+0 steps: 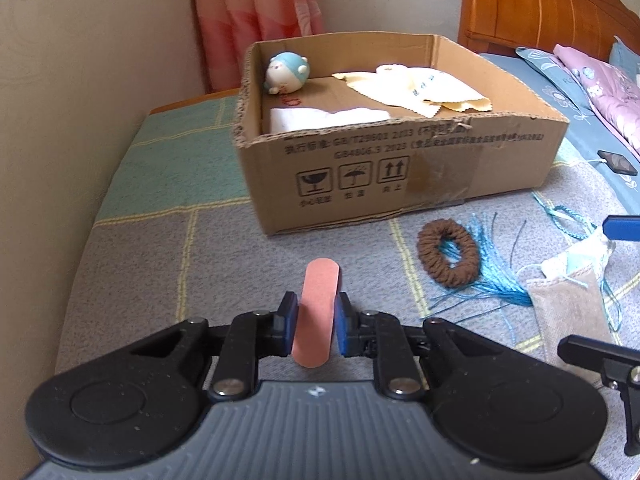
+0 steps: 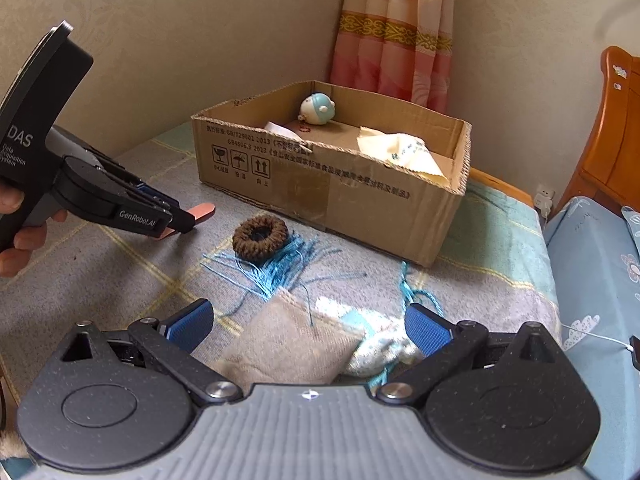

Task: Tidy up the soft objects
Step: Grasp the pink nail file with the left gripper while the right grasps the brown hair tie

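My left gripper [image 1: 316,326] is shut on a flat pink oblong strip [image 1: 318,304], which sticks out past the pads just above the blanket. In the right wrist view the left gripper [image 2: 182,216] is held by a hand at the left, with the pink strip [image 2: 202,210] poking from it. My right gripper [image 2: 308,330] stands open over a beige towel pouch [image 2: 288,340] and a pale patterned cloth [image 2: 372,344]. A brown knitted ring [image 1: 448,254] [image 2: 260,234] lies on blue tassel threads [image 1: 492,276] [image 2: 276,270]. The cardboard box [image 1: 400,168] [image 2: 340,200] holds a blue-white plush, cloths and a white item.
Everything sits on a grey and green checked blanket [image 1: 160,264] over a bed. A wall runs along the left, a pink curtain [image 1: 256,16] hangs behind the box. A wooden headboard [image 1: 540,4] and patterned bedding [image 1: 592,84] lie to the right.
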